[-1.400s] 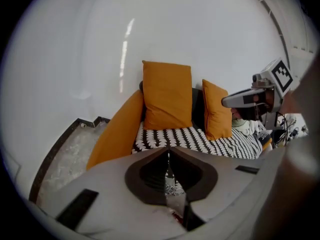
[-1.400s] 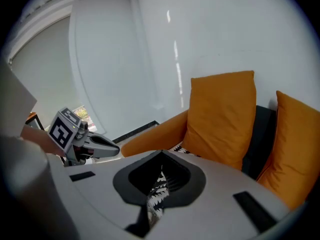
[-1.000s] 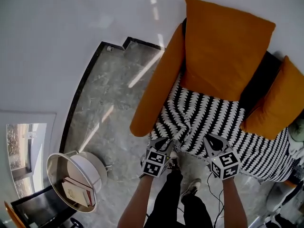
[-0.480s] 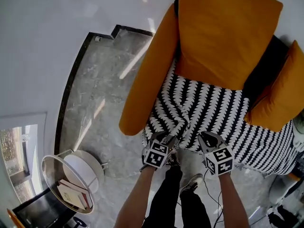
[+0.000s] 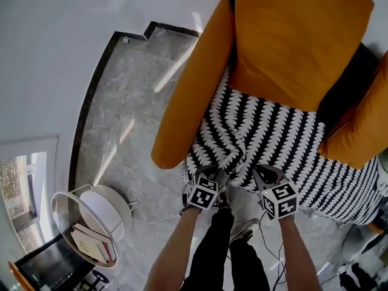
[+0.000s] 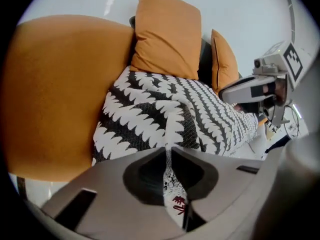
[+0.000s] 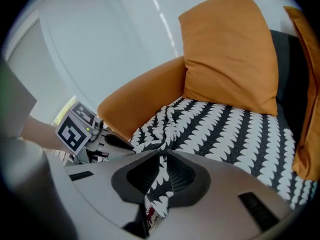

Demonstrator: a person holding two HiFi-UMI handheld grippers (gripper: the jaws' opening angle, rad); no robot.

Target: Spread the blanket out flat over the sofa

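Left gripper (image 6: 168,154): jaws have just been closing and pinch a thin fold of the black-and-white blanket (image 5: 273,132); the fabric runs straight between the pads. Right gripper (image 7: 161,156): jaws together on the same hem, just beside the left one. Both point steeply down at the front of the sofa (image 5: 194,96).

Blanket position, relative to the sofa: covers the seat from the foot of the back cushion (image 5: 297,35) to the front edge, where it hangs over. Not flat. Ridges gather from the seat middle toward the two grips, heaviest on the side nearest the sofa's arm. Whether the far hem is tucked under the cushion I cannot tell; it is hidden.

Step in hand, as I judge it: tension and lay the front hem. To do it well:
- Keep both pinches firm.
- Draw the grippers apart along the sofa's front so the gathered folds pull out.
- Keep the pull even.
- Lower the hem against the sofa's front.
- Release only once the ridges are gone.
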